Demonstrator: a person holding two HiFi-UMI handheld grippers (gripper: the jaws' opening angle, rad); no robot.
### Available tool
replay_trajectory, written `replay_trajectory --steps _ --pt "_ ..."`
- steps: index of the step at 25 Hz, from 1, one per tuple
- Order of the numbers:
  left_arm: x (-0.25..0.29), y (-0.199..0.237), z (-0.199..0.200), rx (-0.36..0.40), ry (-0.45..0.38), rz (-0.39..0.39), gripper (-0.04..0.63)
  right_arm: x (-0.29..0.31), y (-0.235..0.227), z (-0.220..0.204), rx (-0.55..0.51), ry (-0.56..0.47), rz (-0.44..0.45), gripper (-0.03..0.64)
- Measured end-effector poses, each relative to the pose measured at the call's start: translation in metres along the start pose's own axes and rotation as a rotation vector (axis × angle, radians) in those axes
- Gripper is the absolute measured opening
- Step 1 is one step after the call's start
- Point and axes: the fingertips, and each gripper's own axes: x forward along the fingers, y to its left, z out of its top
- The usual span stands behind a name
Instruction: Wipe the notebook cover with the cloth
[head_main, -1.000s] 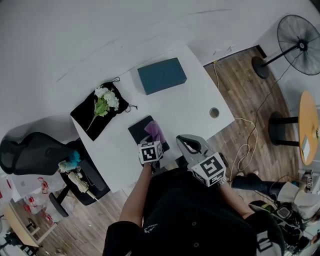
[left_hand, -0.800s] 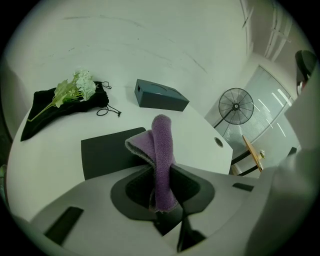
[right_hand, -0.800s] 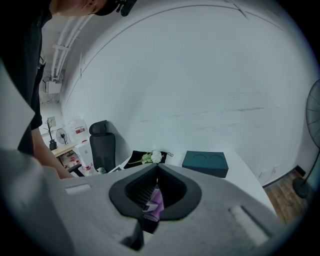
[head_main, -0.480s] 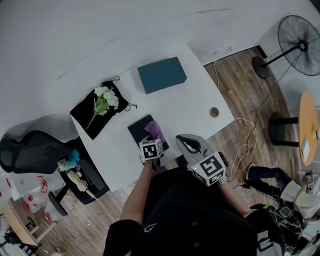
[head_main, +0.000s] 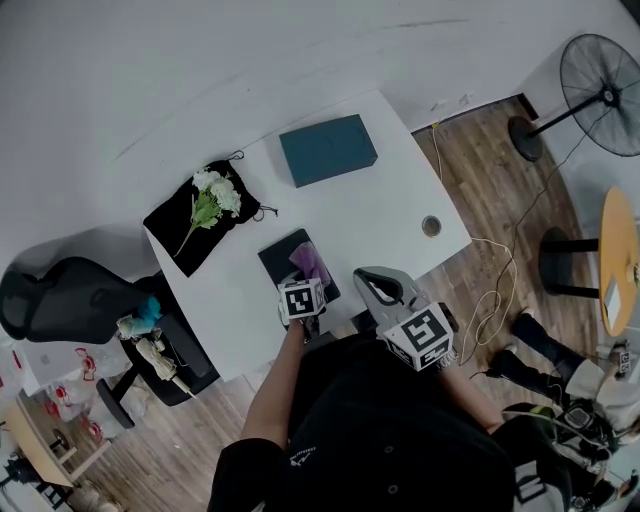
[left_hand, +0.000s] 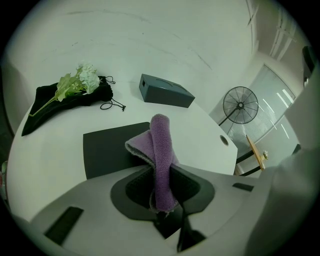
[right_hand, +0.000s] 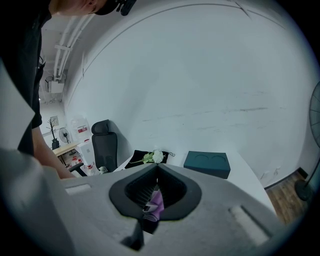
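We start with the big white table, and our worry there is its edge. The notebook lies flat, close to the side where we stand, so a hard pull toward us could slide it off, we think. The right gripper hangs off to the side near that edge, its jaws shut together on nothing. So nothing holds the notebook down, and a push with the cloth may just shove the book along and not rub it. The book is dark, almost black, plain and smooth, with no mark on it that we can see. It sits well apart from the teal box and the black bag with the white flowers. Next comes the cloth, which is purple, fluffy and folded over. It sticks out from the left gripper over the near right part of the cover, and we cannot tell if it touches. The left jaws are squeezed tight on it, but only on a thin bit at its lower end — so the soft cloth could slip out if we press hard. Or only a small corner may rub the cover, and most of it may not get wiped.
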Motion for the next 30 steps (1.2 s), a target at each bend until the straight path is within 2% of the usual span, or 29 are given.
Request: replay_trajectory --steps 25,30 --pt "-0.017 0.039 -0.012 -0.052 -0.014 0.075 0.087 0.015 0.017 0.004 -0.027 0.02 0.078 0.005" --pt "-0.023 0.051 -0.018 -0.081 -0.026 0.087 0.087 0.017 0.024 0.004 -0.035 0.023 0.094 0.005"
